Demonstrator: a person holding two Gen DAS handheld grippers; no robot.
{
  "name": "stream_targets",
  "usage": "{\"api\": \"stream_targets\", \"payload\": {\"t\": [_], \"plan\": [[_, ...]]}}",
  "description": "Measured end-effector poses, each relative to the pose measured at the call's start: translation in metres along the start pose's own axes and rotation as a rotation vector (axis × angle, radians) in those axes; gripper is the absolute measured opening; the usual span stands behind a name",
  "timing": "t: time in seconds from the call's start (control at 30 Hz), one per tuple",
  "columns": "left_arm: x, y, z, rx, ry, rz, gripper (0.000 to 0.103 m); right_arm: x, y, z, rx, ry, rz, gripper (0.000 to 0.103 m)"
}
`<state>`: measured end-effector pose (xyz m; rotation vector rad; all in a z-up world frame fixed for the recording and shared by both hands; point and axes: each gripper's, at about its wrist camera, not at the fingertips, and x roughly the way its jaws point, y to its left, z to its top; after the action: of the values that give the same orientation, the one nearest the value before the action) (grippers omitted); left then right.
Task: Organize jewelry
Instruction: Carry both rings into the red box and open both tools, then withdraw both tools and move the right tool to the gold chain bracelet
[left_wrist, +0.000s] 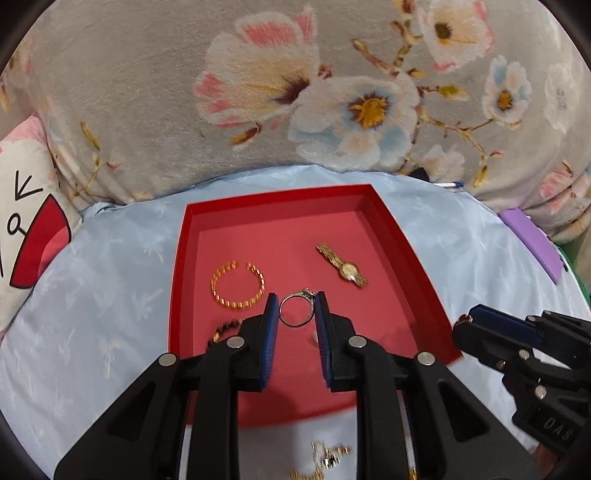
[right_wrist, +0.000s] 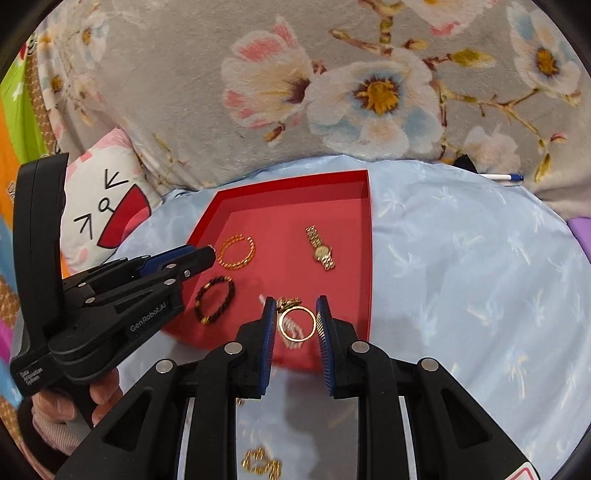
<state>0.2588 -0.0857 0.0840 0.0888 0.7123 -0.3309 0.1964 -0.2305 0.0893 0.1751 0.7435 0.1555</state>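
Note:
A red tray (left_wrist: 192, 236) (right_wrist: 369, 236) lies on a light blue cloth. In it are a gold bracelet (left_wrist: 237, 285) (right_wrist: 236, 251), a gold watch (left_wrist: 342, 266) (right_wrist: 320, 248) and a dark bead bracelet (right_wrist: 215, 300) (left_wrist: 221, 329). My left gripper (left_wrist: 296, 308) is shut on a silver ring (left_wrist: 296, 308) with a stone, held over the tray. My right gripper (right_wrist: 296, 318) is shut on a gold ring (right_wrist: 296, 323) above the tray's near edge. Blurred gold jewelry (left_wrist: 328, 458) (right_wrist: 260, 461) lies on the cloth below the grippers.
A grey floral blanket (left_wrist: 295, 81) rises behind the tray. A cartoon cushion (left_wrist: 26, 221) (right_wrist: 107, 210) sits at the left. A pen (left_wrist: 448, 184) (right_wrist: 502, 177) and a purple object (left_wrist: 532, 240) lie at the right of the cloth.

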Motion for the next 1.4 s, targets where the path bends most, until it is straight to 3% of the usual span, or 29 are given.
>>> {"api": "stream_targets", "payload": {"t": [0.27,0.63,1.13,1.33,1.4], "plan": [[0.056,0.002,0.019,-0.050,0.047,0.028,0.019,0.053,-0.004,0.021,-0.008,0.032,-0.039,0.021],[0.089,0.003,0.016,-0.058,0.093,0.037,0.019,0.081,-0.012,0.020,-0.008,0.069,-0.032,0.022],[0.091,0.011,0.019,-0.077,0.088,0.069,0.025,0.080,-0.016,0.024,-0.022,0.029,-0.060,0.022],[0.067,0.026,0.015,-0.100,0.063,0.066,0.026,0.058,-0.020,0.024,-0.001,-0.005,-0.043,0.023],[0.052,0.031,0.011,-0.096,0.047,0.068,0.032,0.047,-0.017,0.020,-0.001,-0.015,-0.035,0.024]]}}
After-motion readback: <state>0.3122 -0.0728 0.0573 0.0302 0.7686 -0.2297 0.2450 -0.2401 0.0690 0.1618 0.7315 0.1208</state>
